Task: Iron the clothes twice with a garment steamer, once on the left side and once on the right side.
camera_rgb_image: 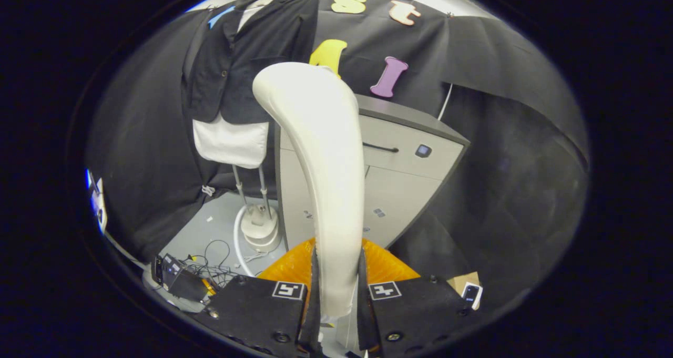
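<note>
My gripper [336, 282] is shut on the white handle of the garment steamer [326, 153], which rises curved between the fingers and ends in a rounded head. Beyond it, up and to the left, a black jacket [247, 53] hangs over a white shirt [231, 140] on a thin stand. The steamer head is near the jacket's right lower edge; I cannot tell whether it touches. The steamer's white base unit [259, 226] sits on the floor beneath the clothes.
A grey cabinet [405, 163] with a handle stands just behind the steamer. Cables and a black box [181, 279] lie on the grey floor to the left. Orange material [286, 268] shows under the fingers. A small cardboard box [468, 287] sits on the right.
</note>
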